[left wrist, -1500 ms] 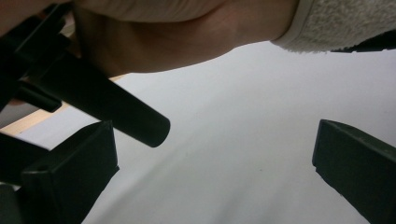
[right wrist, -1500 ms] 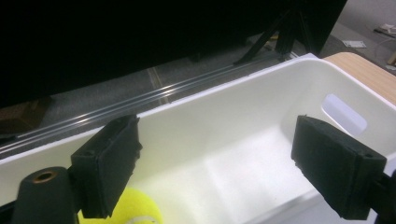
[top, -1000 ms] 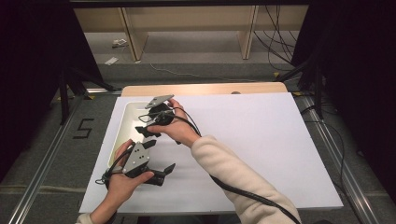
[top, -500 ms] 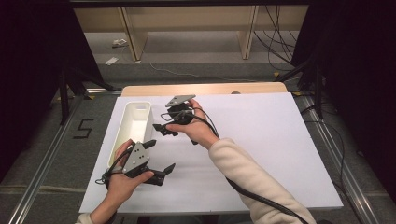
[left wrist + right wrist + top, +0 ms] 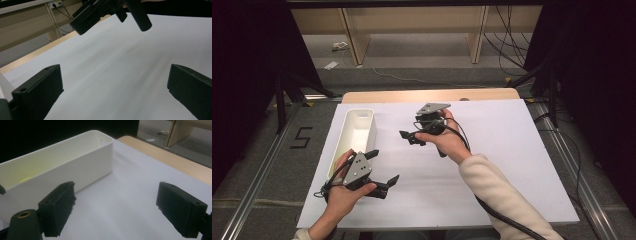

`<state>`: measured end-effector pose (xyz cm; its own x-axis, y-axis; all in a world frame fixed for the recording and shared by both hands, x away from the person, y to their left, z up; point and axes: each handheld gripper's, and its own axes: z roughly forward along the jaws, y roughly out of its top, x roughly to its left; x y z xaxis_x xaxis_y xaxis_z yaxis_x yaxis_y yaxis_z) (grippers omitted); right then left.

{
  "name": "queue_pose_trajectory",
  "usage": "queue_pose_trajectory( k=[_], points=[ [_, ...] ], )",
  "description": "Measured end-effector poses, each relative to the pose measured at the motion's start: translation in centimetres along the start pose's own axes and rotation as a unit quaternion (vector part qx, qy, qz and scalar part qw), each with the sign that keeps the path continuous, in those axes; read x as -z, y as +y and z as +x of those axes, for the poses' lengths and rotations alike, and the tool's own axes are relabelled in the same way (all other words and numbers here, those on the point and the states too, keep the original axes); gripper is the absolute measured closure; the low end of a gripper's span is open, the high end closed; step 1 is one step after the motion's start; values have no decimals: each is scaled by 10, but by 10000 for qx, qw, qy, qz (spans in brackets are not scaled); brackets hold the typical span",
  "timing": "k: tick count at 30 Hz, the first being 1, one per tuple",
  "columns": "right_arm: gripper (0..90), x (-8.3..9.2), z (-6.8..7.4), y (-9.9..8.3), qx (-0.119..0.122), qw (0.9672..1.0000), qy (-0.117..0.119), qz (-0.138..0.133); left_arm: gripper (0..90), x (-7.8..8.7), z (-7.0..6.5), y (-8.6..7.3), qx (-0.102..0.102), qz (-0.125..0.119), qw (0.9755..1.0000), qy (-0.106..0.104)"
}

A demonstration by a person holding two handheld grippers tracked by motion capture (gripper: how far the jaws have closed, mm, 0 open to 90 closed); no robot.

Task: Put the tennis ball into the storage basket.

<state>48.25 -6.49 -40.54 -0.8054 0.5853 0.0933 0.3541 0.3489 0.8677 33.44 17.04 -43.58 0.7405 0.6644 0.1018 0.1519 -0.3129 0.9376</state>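
A long white bin lies at the left of the white-covered table. In the right gripper view the bin is close at left, and a yellow-green patch glows inside it; I cannot tell what it is. My right gripper hovers right of the bin, open and empty, its jaws spread wide over bare sheet. My left gripper is held near the bin's front end, open with nothing between its jaws. The right gripper shows at the top of the left gripper view.
A strip of bare wood runs along the table's far edge. Beyond it stand wooden shelf legs on a grey floor with cables. Metal rails flank the table. Black cables trail from both grippers.
My right gripper has moved to the right, from over the bin out above the open sheet. The left gripper has stayed where it was.
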Motion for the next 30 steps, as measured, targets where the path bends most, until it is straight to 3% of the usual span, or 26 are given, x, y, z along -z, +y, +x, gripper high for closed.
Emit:
queue_pose_trajectory(
  k=[19,30],
  points=[
    [160,59,-26,-44,-142,9990,-424,44,0,0,0,0,-1,-18,10000,9],
    [161,95,-39,-77,-363,9971,-659,75,0,0,0,0,0,-5,10000,27]
  ],
)
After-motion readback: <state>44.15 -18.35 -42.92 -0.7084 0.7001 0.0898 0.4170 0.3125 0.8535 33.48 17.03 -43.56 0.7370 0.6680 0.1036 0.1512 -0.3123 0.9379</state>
